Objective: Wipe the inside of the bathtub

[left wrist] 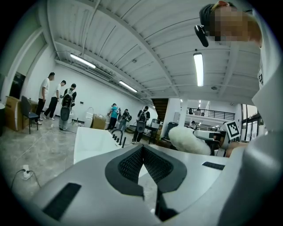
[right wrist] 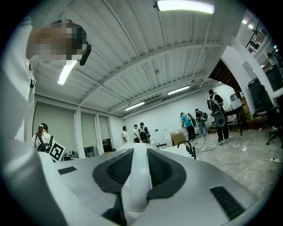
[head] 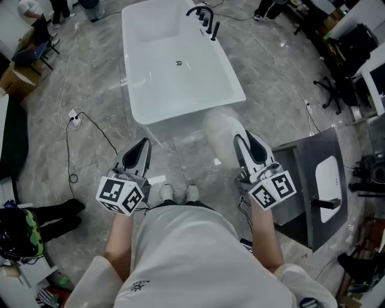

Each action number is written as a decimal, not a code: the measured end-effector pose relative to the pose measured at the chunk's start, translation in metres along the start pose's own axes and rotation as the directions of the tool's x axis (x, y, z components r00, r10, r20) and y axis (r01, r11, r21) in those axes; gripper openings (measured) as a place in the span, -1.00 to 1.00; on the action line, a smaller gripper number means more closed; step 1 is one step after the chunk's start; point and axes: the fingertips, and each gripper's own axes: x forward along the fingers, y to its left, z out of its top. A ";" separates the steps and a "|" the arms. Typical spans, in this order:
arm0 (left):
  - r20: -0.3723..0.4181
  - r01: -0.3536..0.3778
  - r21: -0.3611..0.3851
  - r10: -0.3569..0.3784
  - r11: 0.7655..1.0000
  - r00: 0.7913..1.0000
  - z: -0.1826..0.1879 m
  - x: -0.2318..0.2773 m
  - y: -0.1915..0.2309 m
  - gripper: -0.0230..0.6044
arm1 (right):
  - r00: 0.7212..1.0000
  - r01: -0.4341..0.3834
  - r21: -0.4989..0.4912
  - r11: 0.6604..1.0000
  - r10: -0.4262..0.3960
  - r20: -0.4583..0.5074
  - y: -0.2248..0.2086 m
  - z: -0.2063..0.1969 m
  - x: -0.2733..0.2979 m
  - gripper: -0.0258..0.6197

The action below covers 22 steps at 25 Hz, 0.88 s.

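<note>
The white bathtub [head: 168,84] stands on the floor ahead of me, with a black faucet [head: 204,18] on its far right rim and a drain [head: 178,62] in its floor. My right gripper [head: 242,141] is shut on the white handle [right wrist: 136,176] of a fluffy white duster [head: 224,127], whose head hangs just short of the tub's near right corner. My left gripper [head: 143,145] is held level with it to the left, jaws shut with nothing between them. The left gripper view shows the tub [left wrist: 93,143], the duster [left wrist: 189,140] and the shut gripper [left wrist: 142,148].
A black cable and socket [head: 75,117] lie on the floor left of the tub. At the right stands a grey cabinet with a small basin [head: 328,180], with an office chair [head: 337,90] behind it. Several people [left wrist: 55,99] stand in the background. My shoes [head: 178,192] are just short of the tub.
</note>
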 end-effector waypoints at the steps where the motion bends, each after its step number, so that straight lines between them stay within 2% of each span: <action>1: -0.003 -0.005 -0.003 0.005 1.000 1.000 -0.001 0.001 -0.001 -0.89 | 1.000 -0.001 0.005 1.000 0.001 0.001 -0.003 0.000 -0.002 -0.61; 5: -0.013 -0.022 -0.018 0.021 1.000 1.000 -0.009 0.004 -0.008 -0.89 | 1.000 -0.007 0.028 1.000 0.007 0.003 -0.014 -0.003 -0.012 -0.61; 13: -0.011 -0.059 0.009 0.060 0.998 0.998 -0.016 0.004 -0.027 -0.89 | 0.999 -0.048 0.056 0.997 0.049 -0.009 -0.035 -0.010 -0.024 -0.62; 22: -0.002 -0.112 0.002 0.112 0.994 0.994 -0.015 0.008 -0.023 -0.89 | 0.997 -0.071 0.069 0.995 0.073 -0.028 -0.049 -0.015 -0.019 -0.61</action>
